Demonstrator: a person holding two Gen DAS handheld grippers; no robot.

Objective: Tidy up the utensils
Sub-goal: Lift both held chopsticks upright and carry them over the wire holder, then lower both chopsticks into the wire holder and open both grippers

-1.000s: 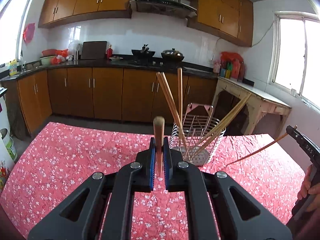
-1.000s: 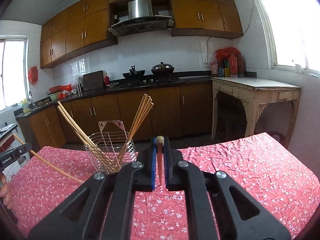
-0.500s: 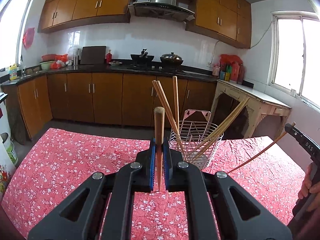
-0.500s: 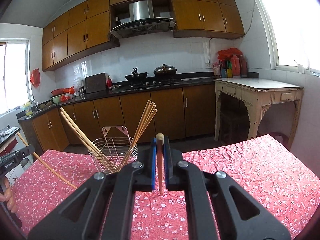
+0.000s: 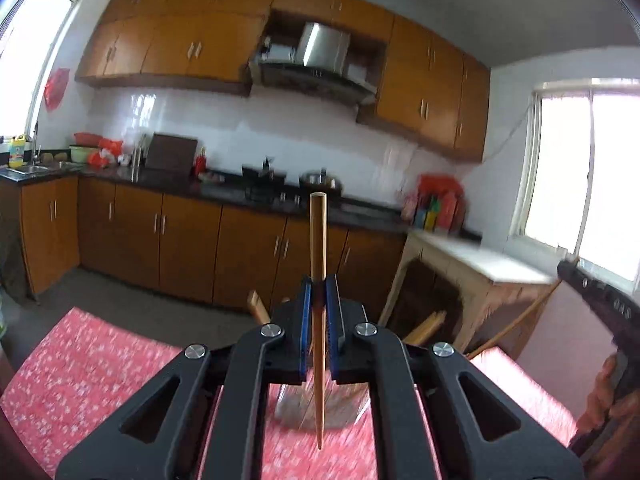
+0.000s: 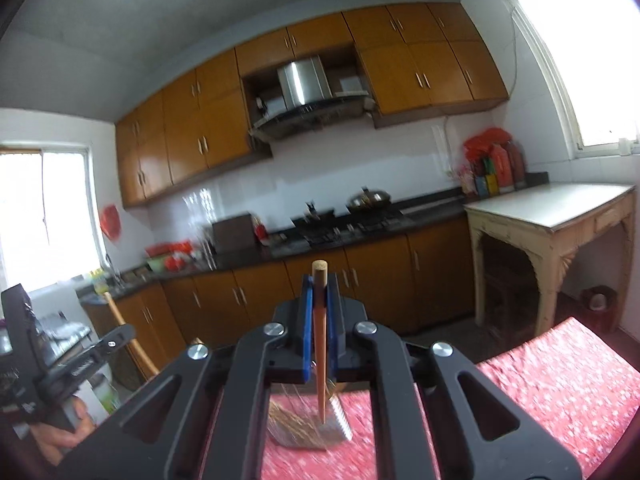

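Observation:
My left gripper point(image 5: 318, 292) is shut on a wooden chopstick point(image 5: 318, 240) that stands upright between its blue pads, thin end down. The wire utensil basket point(image 5: 320, 412) sits low behind the jaws, mostly hidden, with chopstick tops point(image 5: 424, 326) poking out beside them. My right gripper point(image 6: 319, 292) is shut on a second chopstick point(image 6: 319, 344), also upright. Its thin tip hangs above the blurred basket point(image 6: 308, 424). Each gripper shows at the edge of the other's view, the right gripper's body point(image 5: 600, 304) with its chopstick point(image 5: 516, 322), the left gripper's body point(image 6: 60, 364).
A red floral tablecloth point(image 5: 100, 368) covers the table. Behind it run brown kitchen cabinets point(image 5: 180, 248) and a dark counter with pots. A pale side table point(image 6: 556, 220) stands at the right. A hand point(image 5: 600, 400) holds the right gripper.
Both grippers have risen with their chopsticks. The basket has dropped from the middle of both views to behind the jaws. The views are now blurred.

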